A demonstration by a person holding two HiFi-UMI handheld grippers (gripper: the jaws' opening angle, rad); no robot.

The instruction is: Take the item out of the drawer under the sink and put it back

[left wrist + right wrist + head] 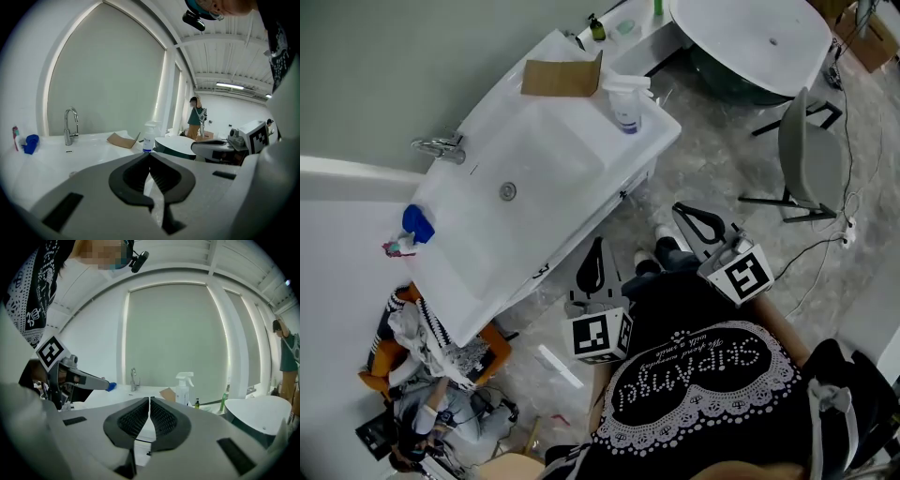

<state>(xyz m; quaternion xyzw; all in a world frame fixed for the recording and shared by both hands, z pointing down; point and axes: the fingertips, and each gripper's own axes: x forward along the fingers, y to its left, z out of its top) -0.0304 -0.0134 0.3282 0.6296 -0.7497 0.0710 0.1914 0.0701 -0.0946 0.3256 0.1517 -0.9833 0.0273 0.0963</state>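
Observation:
The white sink cabinet (pixel 534 159) fills the upper left of the head view, and its drawer front (pixel 581 239) under the rim looks closed. No item from the drawer is visible. My left gripper (pixel 596 247) hovers just in front of that drawer front, shut and empty. To its right, my right gripper (pixel 684 210) is held over the floor near the cabinet's corner, also shut with nothing in it. In the left gripper view the left gripper (pixel 150 155) points over the basin, its jaws meeting. The right gripper (pixel 149 400) shows the same in its own view.
On the sink top stand a faucet (pixel 441 147), a folded cardboard piece (pixel 562 77), a spray bottle (pixel 626 105) and a blue object (pixel 417 223). A white tub (pixel 750 37) and a grey chair (pixel 806 159) stand at the right. Bags and clutter (pixel 431 361) lie at lower left.

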